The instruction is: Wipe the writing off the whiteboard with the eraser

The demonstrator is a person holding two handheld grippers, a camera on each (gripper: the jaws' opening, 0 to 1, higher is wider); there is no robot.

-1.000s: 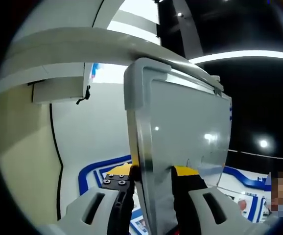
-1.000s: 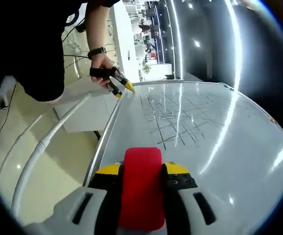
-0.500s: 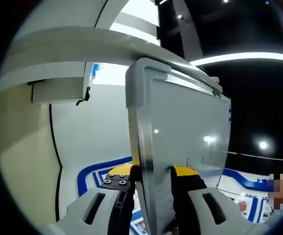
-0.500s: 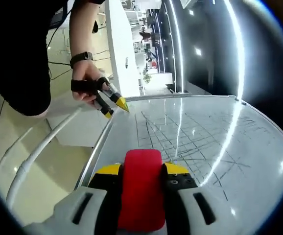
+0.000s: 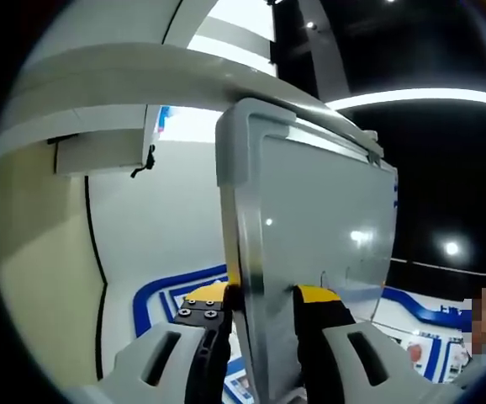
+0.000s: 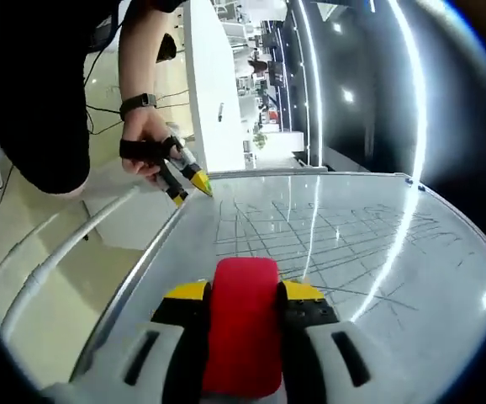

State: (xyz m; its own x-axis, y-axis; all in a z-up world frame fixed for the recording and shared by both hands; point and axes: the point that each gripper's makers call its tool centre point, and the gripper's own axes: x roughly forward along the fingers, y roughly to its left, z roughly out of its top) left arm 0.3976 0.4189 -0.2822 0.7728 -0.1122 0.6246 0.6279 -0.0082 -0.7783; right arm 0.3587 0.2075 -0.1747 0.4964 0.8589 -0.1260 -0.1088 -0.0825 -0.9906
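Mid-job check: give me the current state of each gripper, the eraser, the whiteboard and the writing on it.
Left gripper: shut on the whiteboard's edge, steadying it.
Right gripper: shut on the eraser.
Eraser: red, held between the jaws, low over the near part of the board; contact cannot be told.
Whiteboard: clamped at one edge by the left gripper, glossy with glare.
Writing: crossing lines, not yet wiped off.
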